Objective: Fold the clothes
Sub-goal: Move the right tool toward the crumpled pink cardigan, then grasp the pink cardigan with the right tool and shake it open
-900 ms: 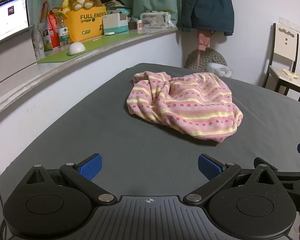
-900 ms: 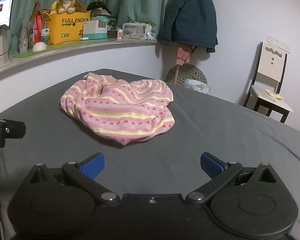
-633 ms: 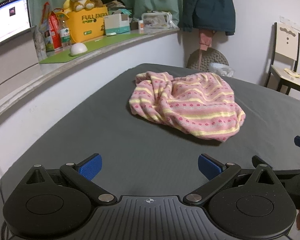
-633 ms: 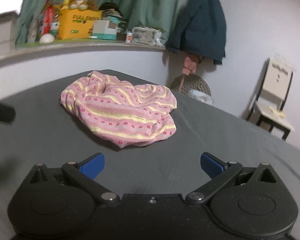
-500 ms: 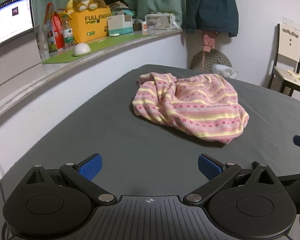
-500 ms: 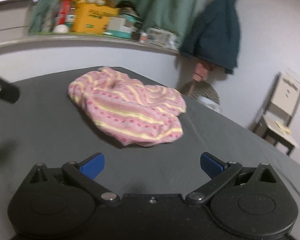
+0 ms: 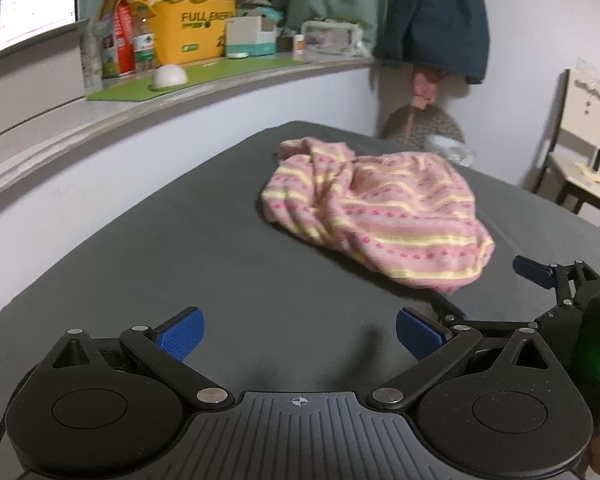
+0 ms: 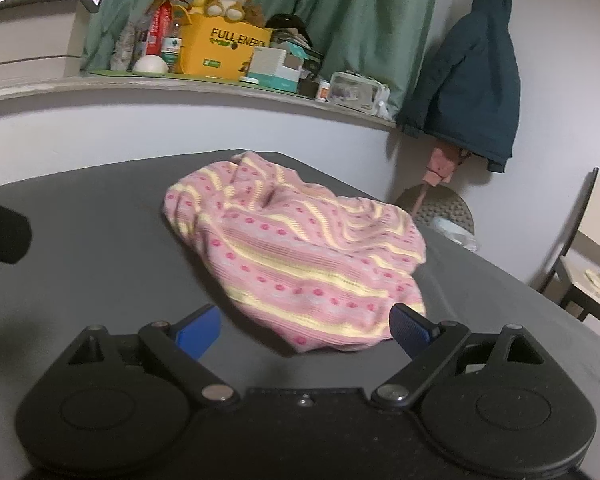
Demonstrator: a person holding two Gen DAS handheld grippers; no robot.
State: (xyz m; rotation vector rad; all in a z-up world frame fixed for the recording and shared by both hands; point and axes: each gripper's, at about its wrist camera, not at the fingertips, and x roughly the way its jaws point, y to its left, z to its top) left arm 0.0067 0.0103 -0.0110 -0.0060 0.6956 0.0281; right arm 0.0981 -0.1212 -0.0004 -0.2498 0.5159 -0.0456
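Observation:
A crumpled pink garment (image 7: 376, 212) with yellow stripes and red dots lies bunched on a dark grey surface (image 7: 220, 264). My left gripper (image 7: 298, 334) stands open over bare grey surface, well short of the garment and to its left. In the right wrist view the same garment (image 8: 296, 252) fills the middle. My right gripper (image 8: 304, 330) is open, and its blue fingertips (image 8: 410, 328) flank the garment's near hem without holding it. The right gripper (image 7: 496, 286) also shows at the right edge of the left wrist view.
A curved white wall with a ledge (image 7: 180, 92) runs behind the surface, carrying a yellow box (image 7: 190, 36), bottles, cartons and a monitor (image 7: 24, 8). A dark coat (image 8: 472, 80) hangs at the right, with a wooden chair (image 7: 580, 160) beyond the surface's edge.
My right gripper has moved forward up to the garment's near hem, which now sits between its fingertips. The left gripper has shifted slightly, and the right gripper shows further into its view.

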